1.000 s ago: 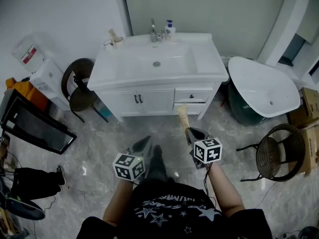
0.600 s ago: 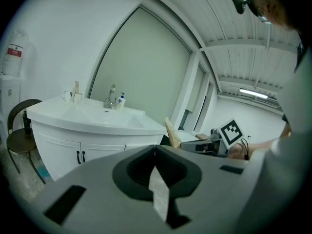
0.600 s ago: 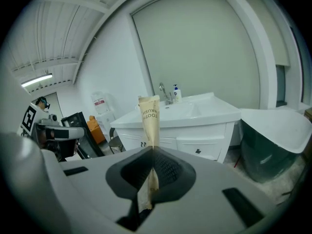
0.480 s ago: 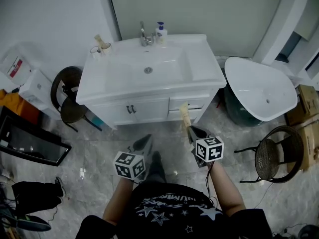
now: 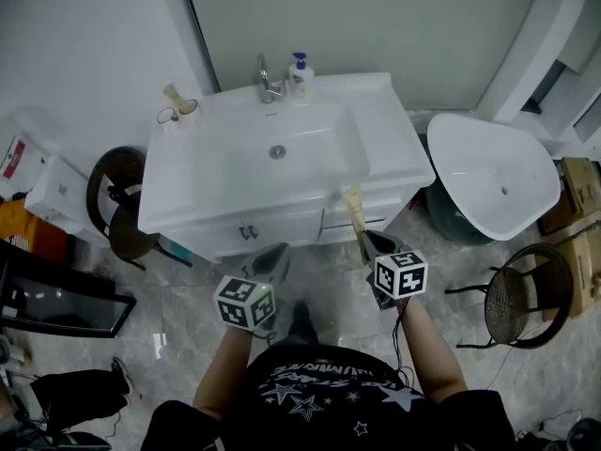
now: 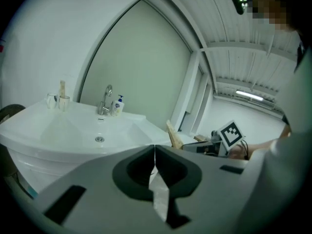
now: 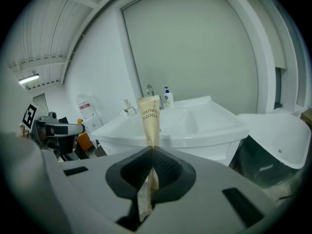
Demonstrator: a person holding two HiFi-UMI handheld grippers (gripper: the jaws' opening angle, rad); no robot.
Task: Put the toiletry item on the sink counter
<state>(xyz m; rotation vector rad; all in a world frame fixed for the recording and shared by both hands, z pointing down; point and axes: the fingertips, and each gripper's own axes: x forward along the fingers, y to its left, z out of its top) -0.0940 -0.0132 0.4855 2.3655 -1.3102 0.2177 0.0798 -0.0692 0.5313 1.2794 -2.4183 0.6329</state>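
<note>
Two jaws of my right gripper are clenched flat on the lower end of the toothbrush packet, a thin beige sleeve that stands upright out of the pads. In the head view that gripper hangs in front of the vanity, with the packet short of the front rim and not over the top. My left gripper is closed with nothing between its jaws; it sits low and to the side, apart from the work.

I judge this to be the carry to the sink counter. To do it well I would lift first so the packet clears the rim, then move forward to the flat ledge to the right of the basin. The basin slopes, so a packet set there would likely slide to the drain. I would tip the gripper to bring the sleeve close to flat, lower it until its free end touches the ledge, and only then part the jaws. The faucet and soap bottle stand at the back, well apart from that spot.
</note>
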